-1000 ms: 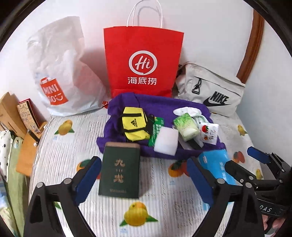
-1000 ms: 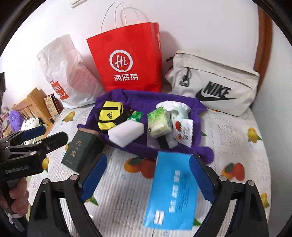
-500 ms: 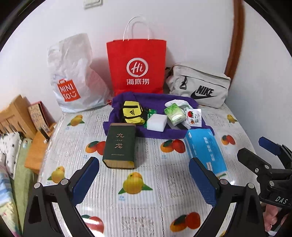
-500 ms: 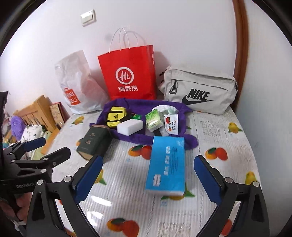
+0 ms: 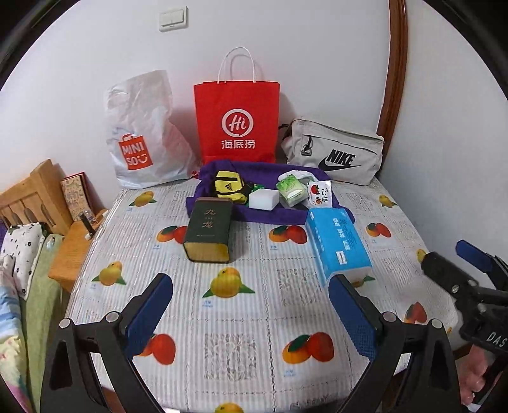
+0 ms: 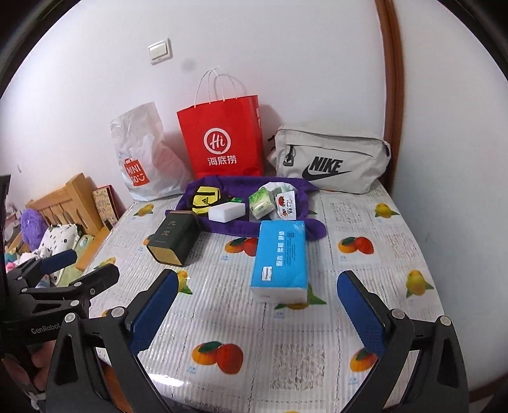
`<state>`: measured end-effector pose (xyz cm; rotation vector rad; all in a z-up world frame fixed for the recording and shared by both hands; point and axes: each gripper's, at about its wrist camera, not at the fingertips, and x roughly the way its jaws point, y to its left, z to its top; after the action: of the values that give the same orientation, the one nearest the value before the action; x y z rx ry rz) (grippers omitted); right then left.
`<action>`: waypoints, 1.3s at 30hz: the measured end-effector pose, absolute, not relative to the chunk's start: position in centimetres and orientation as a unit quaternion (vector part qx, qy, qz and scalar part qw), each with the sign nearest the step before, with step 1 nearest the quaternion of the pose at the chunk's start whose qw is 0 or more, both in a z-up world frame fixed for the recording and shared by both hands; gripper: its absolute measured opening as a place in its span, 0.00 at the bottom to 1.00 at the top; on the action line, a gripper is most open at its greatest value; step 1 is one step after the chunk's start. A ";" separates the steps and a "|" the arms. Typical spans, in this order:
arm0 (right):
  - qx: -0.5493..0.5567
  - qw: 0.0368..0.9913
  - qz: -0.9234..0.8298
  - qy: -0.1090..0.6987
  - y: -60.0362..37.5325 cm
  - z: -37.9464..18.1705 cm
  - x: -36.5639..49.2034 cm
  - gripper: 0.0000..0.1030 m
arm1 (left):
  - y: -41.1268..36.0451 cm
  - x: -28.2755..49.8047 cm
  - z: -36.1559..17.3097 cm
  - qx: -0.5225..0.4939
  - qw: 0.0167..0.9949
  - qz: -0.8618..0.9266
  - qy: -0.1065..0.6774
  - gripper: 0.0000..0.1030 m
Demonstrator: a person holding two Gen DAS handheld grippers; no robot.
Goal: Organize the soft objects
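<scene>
fruit-print table [image 5: 241, 343]; tissue pack [image 5: 338, 244], green tin [image 5: 209, 228]

A white wall [image 5: 317, 47] with a light switch [image 5: 173, 19] and wooden door trim [image 5: 393, 79] backed the fruit-patterned counter [image 5: 241, 317]; a wooden headboard [image 5: 35, 193] stood left.

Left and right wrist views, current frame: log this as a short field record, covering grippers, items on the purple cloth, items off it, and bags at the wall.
left gripper: open, empty, above the tablecloth
right gripper: open, empty, blue tissue pack lies ahead of its fingers
on purple cloth: yellow Adidas pouch, white sponge block, green tissue packet, strawberry-print packet
off cloth: dark green tin, on its side
at wall: Miniso plastic bag, red paper bag, grey Nike bag
surface: fruit-print tablecloth
</scene>
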<state>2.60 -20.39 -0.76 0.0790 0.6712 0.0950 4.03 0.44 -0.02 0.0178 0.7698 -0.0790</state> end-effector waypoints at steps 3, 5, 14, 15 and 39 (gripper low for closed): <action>0.039 0.944 0.036 0.325 -20.8 -0.6 1.6 0.96 | 0.6 3.2 0.0 0.007 0.927 -0.035 0.374 0.97; 0.040 0.943 0.026 0.328 -21.2 -0.6 1.1 0.96 | 0.6 2.8 0.2 0.009 0.927 -0.034 0.374 0.97; 0.040 0.942 0.028 0.333 -21.3 -0.9 0.4 0.96 | 1.2 1.6 1.0 0.002 0.933 -0.033 0.359 0.97; 0.038 0.942 0.029 0.333 -21.2 -0.9 0.5 0.96 | 1.3 1.6 1.1 0.002 0.933 -0.032 0.358 0.97; 0.027 0.941 0.035 0.334 -20.0 -1.4 0.4 0.96 | 1.2 1.0 0.8 0.011 0.933 -0.024 0.359 0.97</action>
<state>0.44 -20.05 -1.43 0.0544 0.6818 0.0712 0.99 1.25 0.79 0.0228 0.7342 -0.0498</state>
